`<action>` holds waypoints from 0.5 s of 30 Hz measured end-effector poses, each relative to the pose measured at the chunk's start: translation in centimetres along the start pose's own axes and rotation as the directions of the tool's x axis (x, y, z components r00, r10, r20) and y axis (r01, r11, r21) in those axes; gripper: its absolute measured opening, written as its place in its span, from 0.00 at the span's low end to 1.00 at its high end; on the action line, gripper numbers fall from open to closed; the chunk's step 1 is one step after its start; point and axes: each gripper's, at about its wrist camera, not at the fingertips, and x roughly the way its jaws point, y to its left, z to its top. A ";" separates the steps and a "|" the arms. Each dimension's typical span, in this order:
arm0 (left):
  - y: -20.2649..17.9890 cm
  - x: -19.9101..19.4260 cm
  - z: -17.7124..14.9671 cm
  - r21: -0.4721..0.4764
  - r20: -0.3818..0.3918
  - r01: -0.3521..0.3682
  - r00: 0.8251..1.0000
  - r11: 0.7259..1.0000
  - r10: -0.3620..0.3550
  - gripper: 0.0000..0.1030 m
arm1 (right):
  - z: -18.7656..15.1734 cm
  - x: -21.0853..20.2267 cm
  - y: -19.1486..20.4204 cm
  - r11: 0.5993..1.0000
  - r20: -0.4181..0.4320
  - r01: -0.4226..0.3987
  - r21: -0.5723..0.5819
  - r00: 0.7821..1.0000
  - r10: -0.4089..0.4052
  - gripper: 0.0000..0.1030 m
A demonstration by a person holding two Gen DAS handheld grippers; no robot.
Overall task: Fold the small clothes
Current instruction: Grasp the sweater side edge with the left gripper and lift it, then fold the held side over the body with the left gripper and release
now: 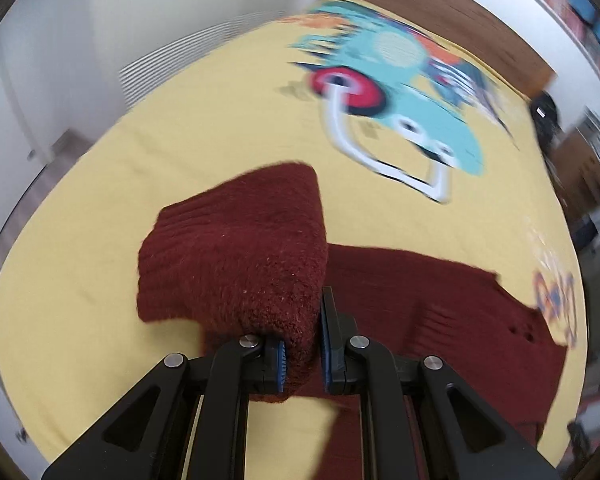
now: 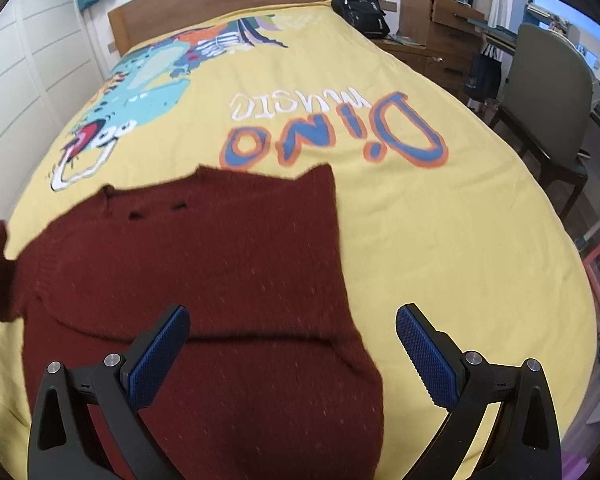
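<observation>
Item: maroon knit sweater, lying flat on the near part of our yellow bedspread. Soft, limp, thick; we judge it light, draping rather than sliding. Left gripper: clamped tight on the sleeve, cuff raised off the cloth. Right gripper: jaws wide, holding nothing, hovering above the body. Best hold, we think: cuffs, hem, shoulder seams.
</observation>
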 end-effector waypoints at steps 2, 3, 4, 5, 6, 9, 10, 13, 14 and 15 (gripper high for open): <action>-4.0 0.1 -0.7 0.053 -0.013 0.037 0.999 0.998 -0.036 0.10 | 0.6 0.0 0.0 1.000 0.006 -0.010 -0.001 1.000 0.010 1.00; -5.6 0.5 -0.8 0.072 -0.023 0.055 0.998 0.996 -0.053 0.10 | 0.8 0.0 -0.1 1.000 0.006 -0.013 -0.001 1.000 0.013 0.99; -7.5 0.7 -1.1 0.094 -0.034 0.076 0.997 0.993 -0.073 0.10 | 0.9 -0.1 -0.2 1.000 0.004 -0.012 -0.001 1.000 0.012 1.00; -9.1 1.0 -1.3 0.114 -0.042 0.087 0.996 0.990 -0.083 0.10 | 1.2 -0.1 -0.3 1.000 -0.002 -0.015 0.001 1.000 0.015 1.00; -11.1 1.2 -1.7 0.142 -0.050 0.098 0.994 0.985 -0.092 0.10 | 1.4 -0.1 -0.5 1.000 -0.006 -0.023 0.005 1.000 0.023 1.00; -16.1 1.7 -2.7 0.197 -0.071 0.149 0.988 0.969 -0.137 0.10 | 2.2 -0.4 -1.3 1.000 -0.019 -0.022 0.013 1.000 0.022 1.00; -17.7 2.4 -2.6 0.208 -0.077 0.164 0.986 0.964 -0.151 0.10 | 2.5 -0.4 -1.6 1.000 -0.025 -0.014 0.013 1.000 0.014 1.00; -22.7 3.3 -4.4 0.273 -0.112 0.209 0.976 0.939 -0.185 0.10 | 3.2 -0.5 -2.6 1.000 -0.030 0.009 0.017 1.000 -0.009 0.99; -23.8 3.5 -5.0 0.293 -0.117 0.214 0.975 0.932 -0.187 0.10 | 3.4 -0.5 -2.9 1.000 -0.032 0.013 0.020 0.999 -0.012 1.00; -25.2 4.0 -5.8 0.316 -0.129 0.220 0.974 0.923 -0.188 0.10 | 3.4 -0.5 -3.1 1.000 -0.034 0.011 0.024 0.999 -0.010 1.00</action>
